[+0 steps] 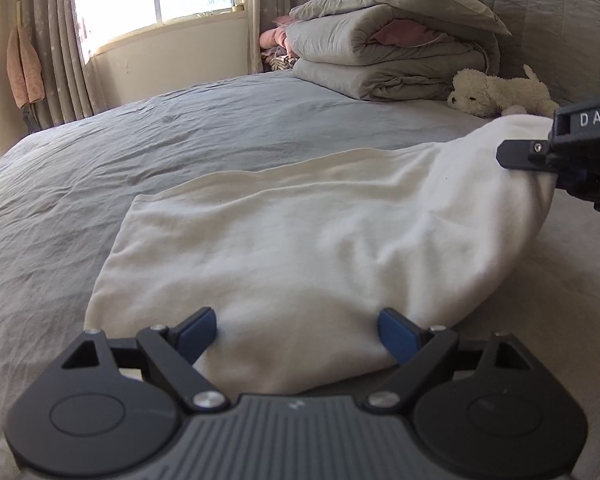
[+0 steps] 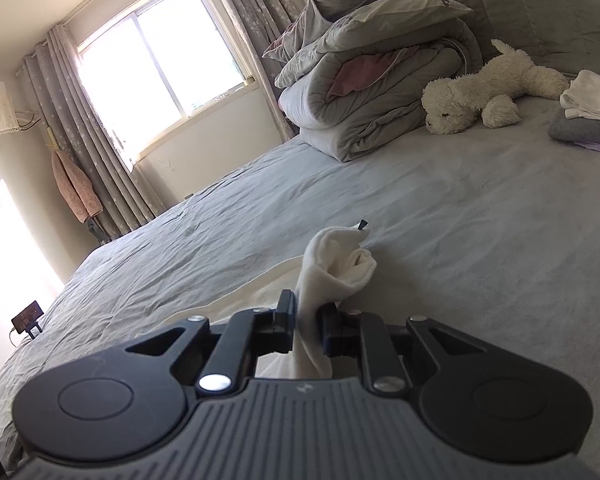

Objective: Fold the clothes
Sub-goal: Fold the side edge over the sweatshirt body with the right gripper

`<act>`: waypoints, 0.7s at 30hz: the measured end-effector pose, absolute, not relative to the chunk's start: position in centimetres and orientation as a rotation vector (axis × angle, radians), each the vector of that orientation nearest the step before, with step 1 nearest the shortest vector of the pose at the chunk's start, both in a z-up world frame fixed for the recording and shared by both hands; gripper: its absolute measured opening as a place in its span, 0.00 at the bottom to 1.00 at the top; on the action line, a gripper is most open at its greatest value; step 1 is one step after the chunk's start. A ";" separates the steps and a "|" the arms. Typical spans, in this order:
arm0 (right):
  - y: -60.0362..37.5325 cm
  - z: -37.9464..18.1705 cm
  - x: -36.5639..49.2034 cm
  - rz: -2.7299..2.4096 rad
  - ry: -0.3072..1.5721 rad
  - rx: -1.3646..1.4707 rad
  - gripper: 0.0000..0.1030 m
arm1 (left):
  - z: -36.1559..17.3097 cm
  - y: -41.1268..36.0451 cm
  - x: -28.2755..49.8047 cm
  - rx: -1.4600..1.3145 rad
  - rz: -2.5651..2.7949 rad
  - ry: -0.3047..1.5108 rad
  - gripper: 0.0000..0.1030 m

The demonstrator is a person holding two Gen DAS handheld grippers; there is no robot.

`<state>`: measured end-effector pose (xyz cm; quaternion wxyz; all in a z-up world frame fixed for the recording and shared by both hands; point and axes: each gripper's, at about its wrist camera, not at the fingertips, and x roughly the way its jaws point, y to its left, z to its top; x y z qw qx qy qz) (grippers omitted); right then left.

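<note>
We've got right gripper [image 2: 307,322] clamped on white cloth [image 1: 300,240] corner; left gripper [image 1: 298,334] wide apart over cloth's near edge, on bed [image 1: 180,128].

- garment [image 1: 300,232] lies on the bed [image 1: 160,140], right in front
- bedding stack [image 1: 384,52] way behind it
- plush toy [image 1: 500,94] right of the stack

A home bedroom: a wide bed [image 2: 440,216] under a grey sheet, folded duvets [image 2: 380,92] stacked by the padded headboard [image 2: 540,4], a plush dog [image 2: 488,88], and curtains [image 2: 84,140] flanking a sunlit window [image 2: 160,52].
</note>
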<state>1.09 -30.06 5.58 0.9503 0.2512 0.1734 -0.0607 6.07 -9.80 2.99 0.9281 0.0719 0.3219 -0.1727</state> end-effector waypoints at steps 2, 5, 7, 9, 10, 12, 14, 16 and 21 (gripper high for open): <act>-30.1 5.6 1.1 -0.125 0.350 0.505 0.17 | 4.1 -8.3 6.1 0.113 -0.342 0.661 0.86; -29.9 5.5 1.1 -0.129 0.350 0.499 0.17 | 6.1 -5.4 5.9 0.078 -0.312 0.648 0.86; -29.9 5.4 1.0 -0.134 0.351 0.499 0.17 | 7.2 -3.1 6.1 0.023 -0.289 0.686 0.86; -29.8 5.4 1.0 -0.139 0.352 0.500 0.17 | 7.8 -0.1 6.5 -0.087 -0.257 0.742 0.86; -29.8 5.4 1.0 -0.142 0.351 0.499 0.17 | 8.0 1.2 6.8 -0.147 -0.243 0.760 0.86; -29.6 5.4 0.9 -0.146 0.348 0.488 0.16 | 7.8 3.2 7.4 -0.262 -0.225 0.787 0.86; -29.2 5.4 0.8 -0.150 0.342 0.456 0.15 | 7.5 4.7 8.2 -0.365 -0.207 0.817 0.86; -28.9 5.5 0.8 -0.153 0.335 0.425 0.14 | 7.1 5.4 8.9 -0.435 -0.190 0.852 0.86; -26.3 6.1 0.9 -0.165 0.299 0.232 0.13 | 6.9 7.1 9.5 -0.524 -0.178 0.905 0.86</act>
